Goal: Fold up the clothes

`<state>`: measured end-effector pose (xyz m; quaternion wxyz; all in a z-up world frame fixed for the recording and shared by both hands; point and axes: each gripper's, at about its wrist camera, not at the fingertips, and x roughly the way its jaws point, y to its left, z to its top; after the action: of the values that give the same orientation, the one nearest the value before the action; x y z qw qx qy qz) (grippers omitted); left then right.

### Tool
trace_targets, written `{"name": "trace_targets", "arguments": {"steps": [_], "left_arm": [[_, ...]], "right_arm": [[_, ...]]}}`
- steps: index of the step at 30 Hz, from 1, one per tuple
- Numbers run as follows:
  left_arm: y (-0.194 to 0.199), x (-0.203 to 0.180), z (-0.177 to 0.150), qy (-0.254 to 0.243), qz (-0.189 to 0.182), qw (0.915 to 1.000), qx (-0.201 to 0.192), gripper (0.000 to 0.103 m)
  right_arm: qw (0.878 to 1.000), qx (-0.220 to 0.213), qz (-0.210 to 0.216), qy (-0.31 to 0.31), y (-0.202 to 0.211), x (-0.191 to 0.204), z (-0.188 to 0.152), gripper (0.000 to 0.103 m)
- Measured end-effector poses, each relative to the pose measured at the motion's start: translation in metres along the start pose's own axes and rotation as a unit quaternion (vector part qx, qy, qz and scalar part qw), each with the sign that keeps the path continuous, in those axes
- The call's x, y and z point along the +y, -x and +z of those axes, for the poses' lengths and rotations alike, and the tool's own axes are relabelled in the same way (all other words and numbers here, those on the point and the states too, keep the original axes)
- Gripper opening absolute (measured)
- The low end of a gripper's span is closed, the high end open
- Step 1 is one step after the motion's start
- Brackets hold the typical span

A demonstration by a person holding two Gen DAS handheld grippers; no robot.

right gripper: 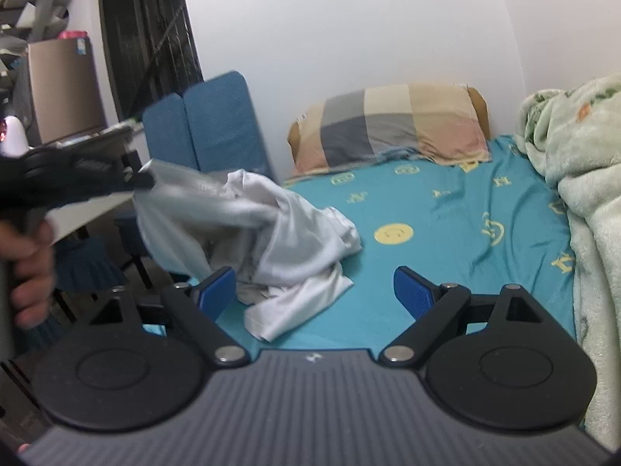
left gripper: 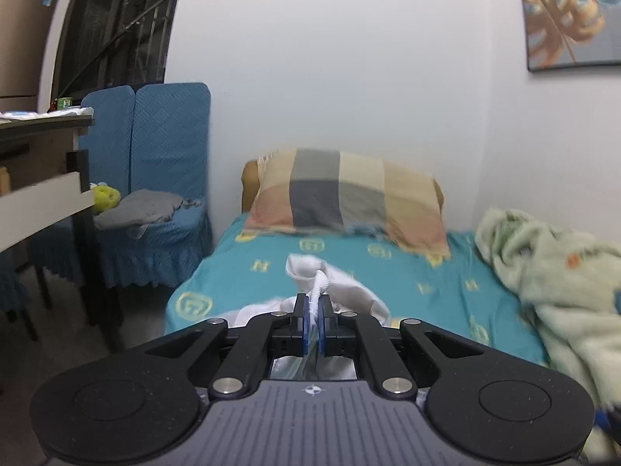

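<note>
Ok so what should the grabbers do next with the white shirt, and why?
Probably bring the right gripper over to pinch another edge of the white shirt. Its jaws are open and empty, while the left gripper is shut on one bit, so the shirt hangs bunched over the bed.

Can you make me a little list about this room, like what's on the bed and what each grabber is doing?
place: bed with a teal sheet
being folded: white garment, crumpled, partly lifted off the sheet
left gripper: fingers shut on a bunched edge of the garment
right gripper: fingers open, holding nothing
at the head: checked pillow
right side of bed: pale green blanket, heaped
beside bed: blue chair with grey cloth on its seat
</note>
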<state>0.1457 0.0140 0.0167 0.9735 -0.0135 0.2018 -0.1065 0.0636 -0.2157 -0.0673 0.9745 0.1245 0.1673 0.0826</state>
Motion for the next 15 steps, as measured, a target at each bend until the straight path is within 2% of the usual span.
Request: {"name": "trace_targets", "arguments": {"steps": [4, 6, 8, 10, 12, 15], "left_arm": [[0.052, -0.001, -0.029, 0.024, 0.002, 0.9987, 0.044, 0.005], [0.069, 0.006, -0.051, 0.048, 0.011, 0.9963, 0.07, 0.005], [0.073, 0.017, -0.069, 0.082, 0.021, 0.9908, 0.105, 0.005], [0.079, 0.032, -0.085, 0.135, 0.017, 0.9815, 0.135, 0.005], [0.08, 0.043, -0.092, 0.164, 0.019, 0.9752, 0.147, 0.005], [0.079, 0.052, -0.09, 0.174, 0.027, 0.974, 0.142, 0.005]], "right_arm": [[1.0, 0.005, 0.014, 0.006, 0.009, 0.007, -0.001, 0.09], [0.999, 0.022, 0.018, 0.014, 0.01, 0.012, -0.006, 0.09], [0.999, 0.042, 0.023, 0.023, 0.01, 0.018, -0.012, 0.09], [0.997, 0.064, 0.03, 0.038, 0.007, 0.025, -0.019, 0.09], [0.995, 0.078, 0.034, 0.046, 0.005, 0.031, -0.025, 0.09], [0.994, 0.089, 0.044, 0.044, 0.0, 0.037, -0.028, 0.09]]}}
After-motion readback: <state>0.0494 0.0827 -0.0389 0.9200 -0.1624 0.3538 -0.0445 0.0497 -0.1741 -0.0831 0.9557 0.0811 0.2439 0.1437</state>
